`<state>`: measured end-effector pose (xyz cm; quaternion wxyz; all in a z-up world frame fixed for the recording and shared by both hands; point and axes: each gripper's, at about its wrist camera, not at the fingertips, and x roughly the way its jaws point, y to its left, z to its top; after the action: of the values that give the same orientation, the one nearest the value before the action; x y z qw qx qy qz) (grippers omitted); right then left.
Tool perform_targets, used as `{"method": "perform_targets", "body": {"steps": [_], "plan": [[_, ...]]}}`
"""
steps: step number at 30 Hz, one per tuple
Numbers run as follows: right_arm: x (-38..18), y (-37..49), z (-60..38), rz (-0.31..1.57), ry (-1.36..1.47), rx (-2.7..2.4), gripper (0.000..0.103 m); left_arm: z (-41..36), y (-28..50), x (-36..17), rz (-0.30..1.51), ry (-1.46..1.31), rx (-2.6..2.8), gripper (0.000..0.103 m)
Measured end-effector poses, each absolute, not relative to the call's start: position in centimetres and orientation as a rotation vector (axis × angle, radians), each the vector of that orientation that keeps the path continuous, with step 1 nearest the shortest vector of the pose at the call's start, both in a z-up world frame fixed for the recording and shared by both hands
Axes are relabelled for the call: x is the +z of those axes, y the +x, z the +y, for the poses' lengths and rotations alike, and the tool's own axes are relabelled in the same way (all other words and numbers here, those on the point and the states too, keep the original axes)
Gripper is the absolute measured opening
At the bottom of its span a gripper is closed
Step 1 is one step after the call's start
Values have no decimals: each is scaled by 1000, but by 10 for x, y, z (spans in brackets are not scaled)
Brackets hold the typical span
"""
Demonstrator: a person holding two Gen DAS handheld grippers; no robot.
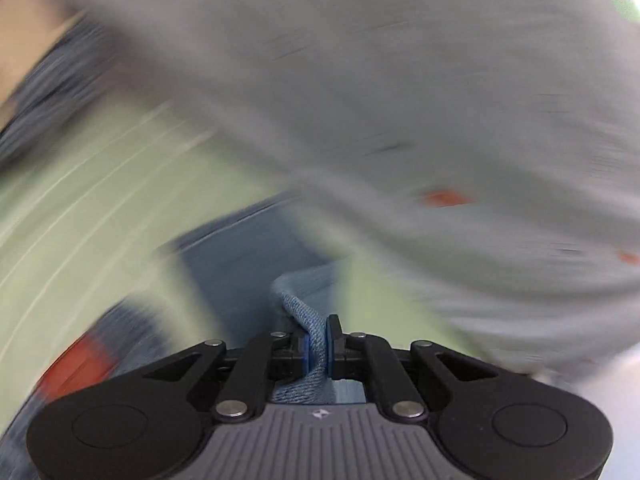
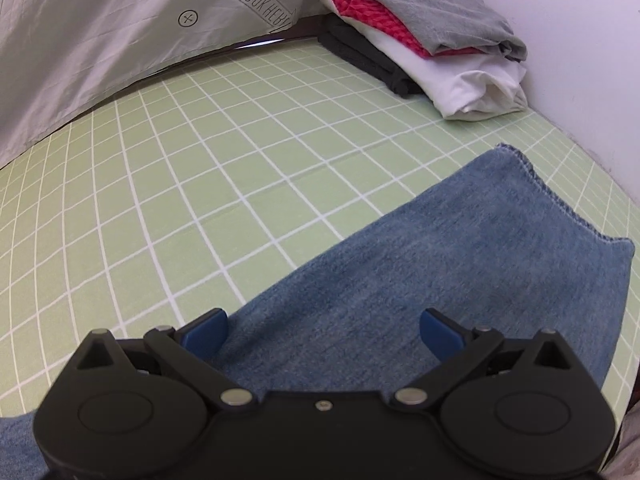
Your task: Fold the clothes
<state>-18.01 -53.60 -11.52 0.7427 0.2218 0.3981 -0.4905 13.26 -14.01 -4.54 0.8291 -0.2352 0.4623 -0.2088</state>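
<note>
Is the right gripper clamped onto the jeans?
No, the right gripper stands open, its blue pads wide apart above the jeans lying flat on the green mat.

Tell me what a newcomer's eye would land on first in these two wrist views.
First, the blue denim garment spread over the pale green gridded mat, under the open right gripper. Next, the left gripper shut on a bunched fold of that denim, low in its blurred view. Last, the stack of folded clothes, grey on top with red, white and dark layers beneath, at the mat's far right corner.
</note>
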Motion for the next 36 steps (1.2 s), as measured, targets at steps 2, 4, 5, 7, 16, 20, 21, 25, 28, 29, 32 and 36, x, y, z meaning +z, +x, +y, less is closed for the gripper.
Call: {"method": "perform_targets", "body": {"steps": [2, 4, 5, 7, 16, 20, 21, 25, 28, 29, 32, 36], "plan": [[-113, -170, -533, 874, 472, -1044, 103, -126, 129, -75, 1060, -492, -332, 8], [-109, -158, -529, 875, 447, -1005, 103, -116, 124, -87, 1079, -536, -315, 9], [-106, -150, -527, 874, 428, -980, 103, -111, 122, -92, 1088, -558, -307, 12], [-100, -132, -523, 871, 397, -933, 103, -103, 117, -103, 1106, -598, -291, 15], [-92, -88, -529, 857, 410, -921, 103, -161, 145, -60, 946, -220, -363, 68], [-97, -95, -536, 875, 423, -963, 103, -200, 176, -70, 936, -164, -440, 69], [-98, -97, -538, 883, 424, -974, 103, -212, 184, -74, 943, -151, -459, 69], [-106, -107, -543, 912, 440, -1012, 103, -268, 206, -97, 972, -91, -541, 69], [-111, -111, -547, 928, 444, -1034, 103, -302, 211, -117, 1004, -75, -530, 73], [-112, -112, -549, 932, 443, -1039, 103, -312, 213, -123, 1014, -63, -514, 73], [-115, -114, -552, 940, 440, -1048, 103, -330, 214, -134, 998, -22, -490, 78], [-118, -115, -556, 920, 457, -1056, 103, -342, 205, -137, 943, 42, -464, 79]]}}
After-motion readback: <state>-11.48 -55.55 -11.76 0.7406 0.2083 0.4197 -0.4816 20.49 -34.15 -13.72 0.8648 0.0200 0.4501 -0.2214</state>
